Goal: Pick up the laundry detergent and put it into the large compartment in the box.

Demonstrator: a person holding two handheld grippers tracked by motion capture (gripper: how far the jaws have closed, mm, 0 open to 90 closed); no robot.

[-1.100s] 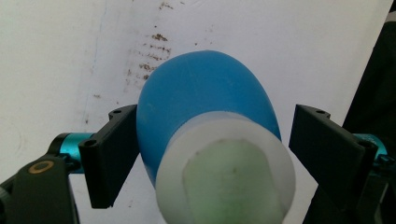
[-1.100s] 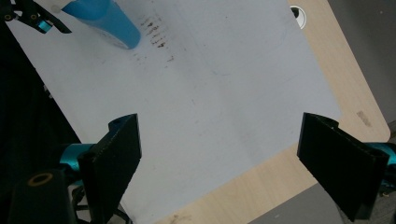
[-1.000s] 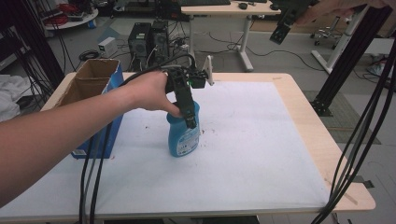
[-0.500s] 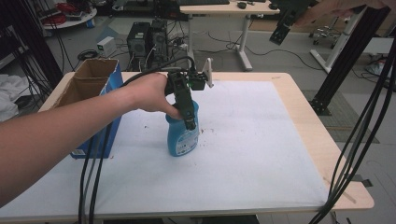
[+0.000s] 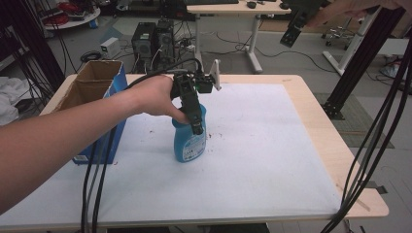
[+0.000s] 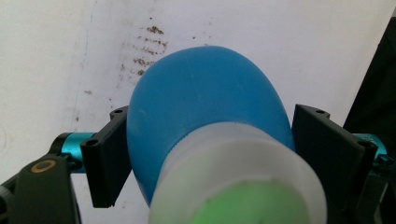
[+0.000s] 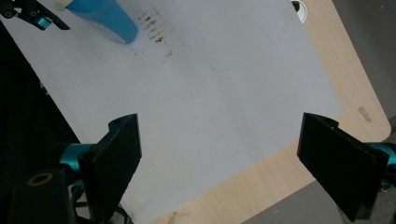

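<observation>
Bottle [image 5: 189, 141] upright on the counter [image 5: 272, 160], near its centre; left hand-held gripper [image 5: 195, 124] at the bottle's top, jaws either side of its shoulder. Open box [image 5: 94, 97] at the counter's left edge, well left of the bottle.

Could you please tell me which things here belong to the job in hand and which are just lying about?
In the job:
- blue bottle, standing on the white mat
- left gripper, around the bottle's neck

Just lying about:
- cardboard box at the table's left edge
- brown crumbs beside the bottle
- right gripper, open, held high above the table
</observation>
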